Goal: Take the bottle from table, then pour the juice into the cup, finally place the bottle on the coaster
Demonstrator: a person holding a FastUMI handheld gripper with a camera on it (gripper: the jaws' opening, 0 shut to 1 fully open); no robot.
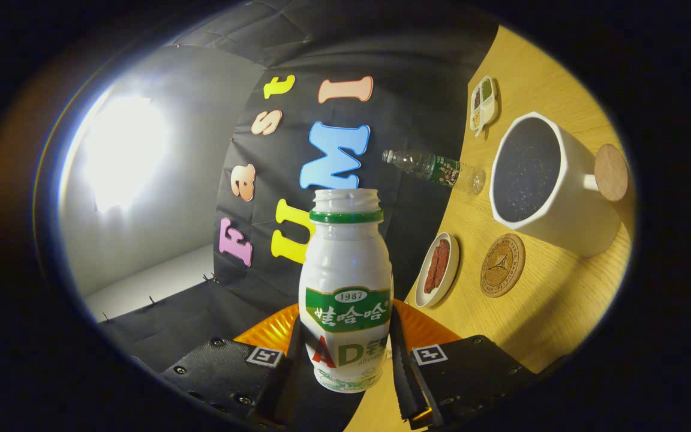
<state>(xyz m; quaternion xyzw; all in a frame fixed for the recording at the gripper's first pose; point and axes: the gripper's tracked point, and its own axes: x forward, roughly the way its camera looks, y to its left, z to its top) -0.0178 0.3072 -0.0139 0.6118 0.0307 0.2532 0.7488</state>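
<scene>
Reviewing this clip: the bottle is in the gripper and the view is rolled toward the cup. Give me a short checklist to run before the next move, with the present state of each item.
1. Grasp: gripper shut on the white bottle, both fingers on its lower body: ok.
2. Bottle cap off, mouth open: ok.
3. White cup upright on the table, opening unobstructed: ok.
4. Bottle mouth over the cup: not ok, the cup lies well beyond and to the side.
5. Cork coaster free for placing: ok.
6. Juice level in the bottle: cannot tell, the bottle is opaque.
</scene>
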